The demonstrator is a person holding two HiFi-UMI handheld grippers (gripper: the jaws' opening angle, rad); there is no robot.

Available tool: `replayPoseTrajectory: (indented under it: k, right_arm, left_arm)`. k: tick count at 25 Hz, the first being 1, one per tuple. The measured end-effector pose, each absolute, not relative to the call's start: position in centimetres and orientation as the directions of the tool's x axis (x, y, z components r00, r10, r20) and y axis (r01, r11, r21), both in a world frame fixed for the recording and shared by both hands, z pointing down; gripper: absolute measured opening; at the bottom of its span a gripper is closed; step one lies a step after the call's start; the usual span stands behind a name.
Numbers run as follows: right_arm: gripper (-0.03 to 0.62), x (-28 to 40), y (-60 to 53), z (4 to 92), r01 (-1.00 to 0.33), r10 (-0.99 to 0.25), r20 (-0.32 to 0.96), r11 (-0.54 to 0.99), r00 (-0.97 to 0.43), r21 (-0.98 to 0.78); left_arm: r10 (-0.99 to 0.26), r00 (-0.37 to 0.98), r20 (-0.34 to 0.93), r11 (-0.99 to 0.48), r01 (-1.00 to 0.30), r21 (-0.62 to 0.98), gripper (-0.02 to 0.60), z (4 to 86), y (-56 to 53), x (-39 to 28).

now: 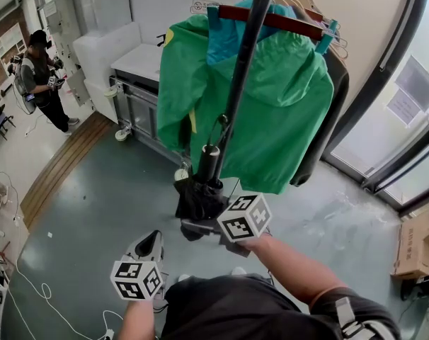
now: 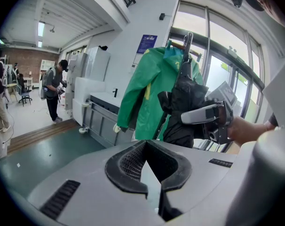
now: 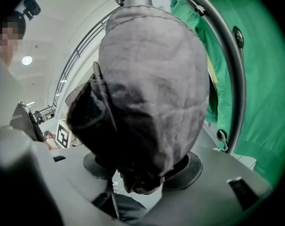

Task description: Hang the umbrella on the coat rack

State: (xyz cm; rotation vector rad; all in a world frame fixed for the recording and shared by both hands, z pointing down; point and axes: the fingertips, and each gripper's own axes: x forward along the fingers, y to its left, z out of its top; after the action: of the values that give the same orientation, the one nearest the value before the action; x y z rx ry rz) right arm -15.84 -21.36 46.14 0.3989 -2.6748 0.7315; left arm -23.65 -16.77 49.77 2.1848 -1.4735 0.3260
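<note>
While right gripper [image 3: 143, 172] clamps folded black umbrella [image 3: 152, 88] | left gripper [image 2: 146, 166]: jaws together, empty

The umbrella [image 1: 198, 198] was matt black cloth, crumpled and creased. The jacket [image 1: 285, 112] was smooth green synthetic cloth with a faint sheen, on a reddish wooden hanger [image 1: 292, 23]. The rack pole [image 1: 246, 55] was glossy black metal. The left claw [image 2: 146, 144] had a matt grey plastic casing and ribbed black pads [image 2: 128, 164].
</note>
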Motion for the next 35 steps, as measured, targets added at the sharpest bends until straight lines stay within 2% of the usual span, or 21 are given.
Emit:
replayPoseTrajectory:
  k: [10, 27, 35]
  right_arm:
    - [0.238, -13.7, -21.4, 50.8, -0.427, -0.205, 0.453, 0.772, -0.868, -0.47]
    - [0.238, -10.6, -23.1, 57.2, -0.567, -0.281, 0.58, 0.72, -0.765, -0.4]
    - [0.238, -8.2, -26.1, 59.1, -0.674, -0.407, 0.592, 0.655, -0.696, -0.342]
  left_arm:
    - [-0.796, 0.397, 0.456, -0.314, -0.916, 0.25, 0.012, 49.7, -16.9, -23.1]
    - [-0.794, 0.401, 0.456, -0.319, -0.915, 0.248, 0.012, 49.6, -17.2, -22.7]
    - [-0.792, 0.399, 0.462, -0.317, -0.915, 0.249, 0.012, 49.8, -17.0, -22.8]
